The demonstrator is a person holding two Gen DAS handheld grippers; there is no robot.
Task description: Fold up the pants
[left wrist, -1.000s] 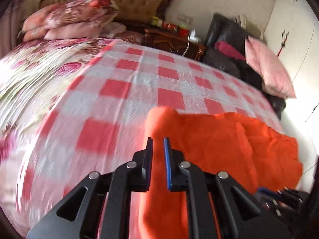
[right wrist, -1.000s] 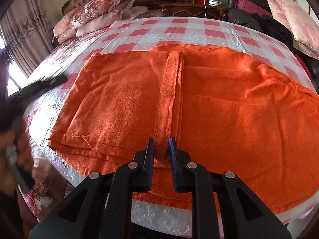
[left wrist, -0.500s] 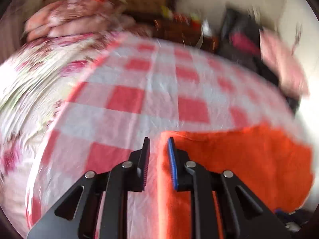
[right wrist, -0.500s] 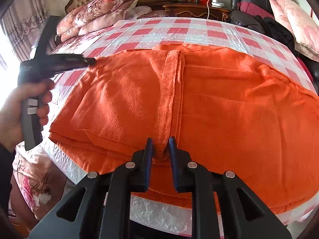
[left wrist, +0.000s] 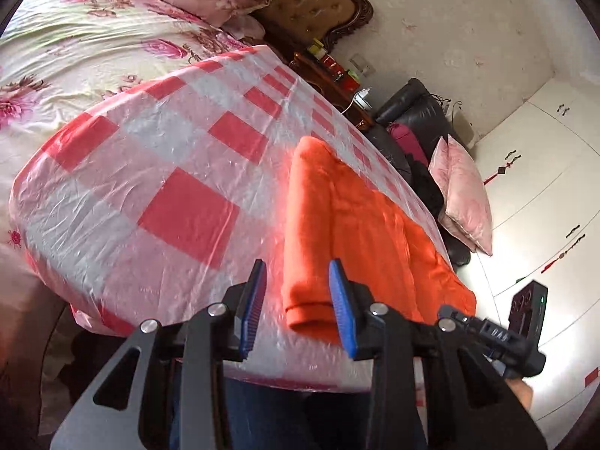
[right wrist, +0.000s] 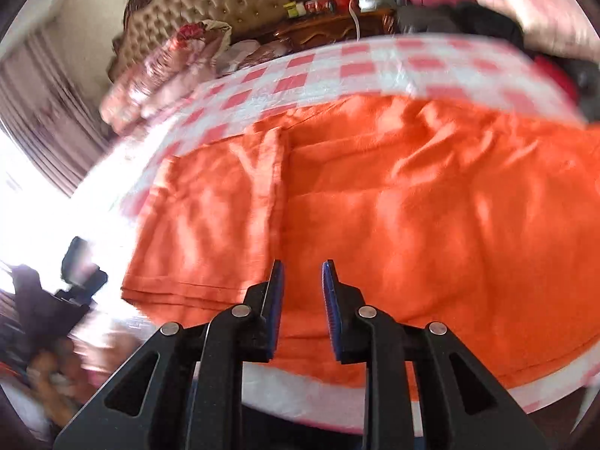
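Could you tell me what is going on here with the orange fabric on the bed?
A person is folding orange pants laid out on a red-and-white checked plastic sheet over the bed, using a handheld gripper in each hand. At this moment neither gripper holds anything: the left gripper is open, with a folded edge of the pants lying between its fingers, and the right gripper is open over the near part of the garment. The pants lie mostly flat with a fold already in them. The right view is blurred.
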